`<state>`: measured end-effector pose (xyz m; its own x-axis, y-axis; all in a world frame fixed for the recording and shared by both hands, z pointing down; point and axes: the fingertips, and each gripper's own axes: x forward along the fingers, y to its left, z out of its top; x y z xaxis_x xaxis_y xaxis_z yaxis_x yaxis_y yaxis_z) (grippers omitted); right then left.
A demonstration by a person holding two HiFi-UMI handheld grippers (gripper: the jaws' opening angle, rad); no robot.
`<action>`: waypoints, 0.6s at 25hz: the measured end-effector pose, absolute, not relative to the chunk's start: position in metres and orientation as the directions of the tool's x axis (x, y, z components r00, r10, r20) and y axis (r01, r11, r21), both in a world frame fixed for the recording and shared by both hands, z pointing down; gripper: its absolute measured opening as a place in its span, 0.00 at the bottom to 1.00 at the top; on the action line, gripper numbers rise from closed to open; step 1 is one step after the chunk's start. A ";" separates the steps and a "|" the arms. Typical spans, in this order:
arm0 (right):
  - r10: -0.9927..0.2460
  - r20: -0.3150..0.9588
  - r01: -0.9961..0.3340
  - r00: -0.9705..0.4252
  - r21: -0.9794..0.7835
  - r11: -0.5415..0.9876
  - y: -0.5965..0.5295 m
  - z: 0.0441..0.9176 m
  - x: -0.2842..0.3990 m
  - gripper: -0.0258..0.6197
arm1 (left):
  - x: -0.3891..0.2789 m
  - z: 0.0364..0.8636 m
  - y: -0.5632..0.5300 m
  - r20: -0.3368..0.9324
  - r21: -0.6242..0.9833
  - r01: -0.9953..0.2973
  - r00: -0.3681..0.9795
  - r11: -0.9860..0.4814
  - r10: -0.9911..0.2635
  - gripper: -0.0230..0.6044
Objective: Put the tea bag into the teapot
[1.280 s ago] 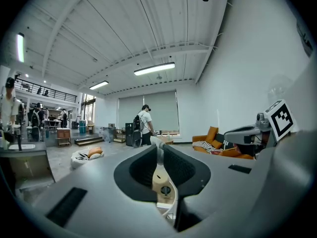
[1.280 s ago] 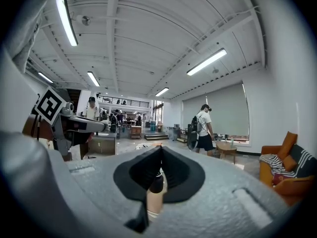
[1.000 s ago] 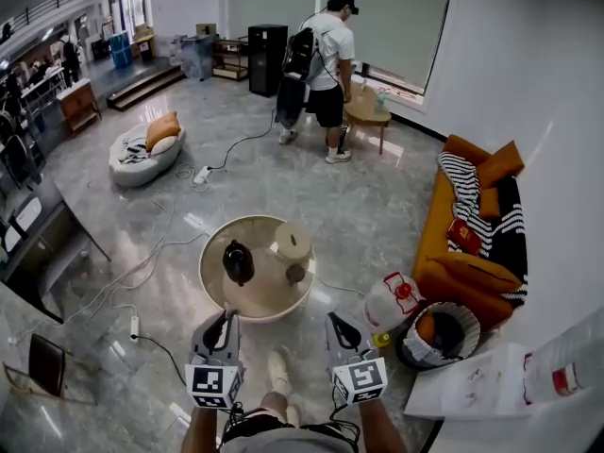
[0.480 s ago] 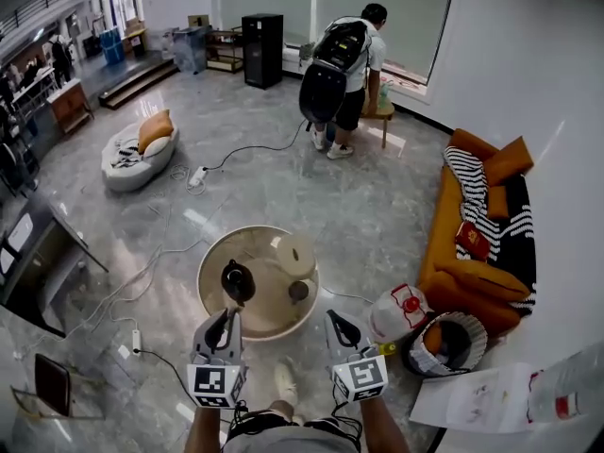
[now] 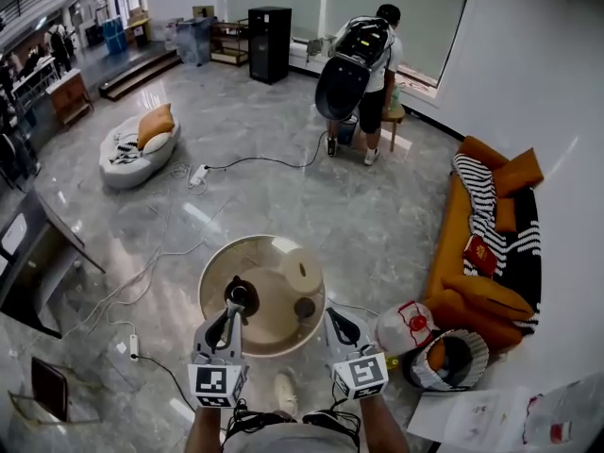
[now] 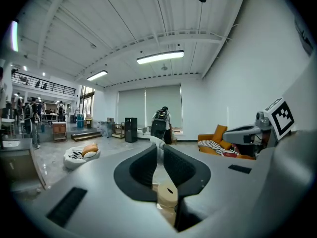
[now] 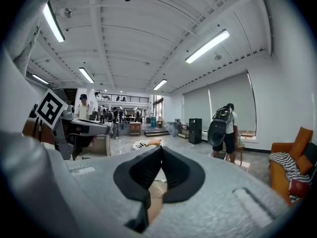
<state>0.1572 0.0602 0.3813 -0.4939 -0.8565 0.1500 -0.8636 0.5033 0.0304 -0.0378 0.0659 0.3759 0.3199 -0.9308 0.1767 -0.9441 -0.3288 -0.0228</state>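
the round table [image 5: 215, 281] lies just ahead of my fingers, and the dark teapot [image 5: 241, 296] on it sits right past my left gripper [image 5: 232, 313]. that gripper pinches a small white scrap, likely the tea bag [image 6: 157, 144]. my right gripper [image 7: 159, 151] is closed on nothing. the drop into the pot remains.

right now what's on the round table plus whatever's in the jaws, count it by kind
dark teapot: 1
beige cylinder: 1
small dark round item: 1
white piece, likely the tea bag, held by the left gripper: 1
total: 4
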 end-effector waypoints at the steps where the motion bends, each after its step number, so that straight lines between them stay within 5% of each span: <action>1: -0.854 0.149 -0.861 -0.498 0.030 0.508 0.052 0.383 0.154 0.04 | -0.041 0.377 0.060 0.176 -0.023 -0.946 0.315 -0.324 -0.933 0.12; 15: -0.778 0.173 -0.788 -0.604 0.017 0.615 -0.019 0.395 0.089 0.04 | -0.092 0.393 0.015 0.199 -0.007 -0.976 0.211 -0.216 -0.957 0.12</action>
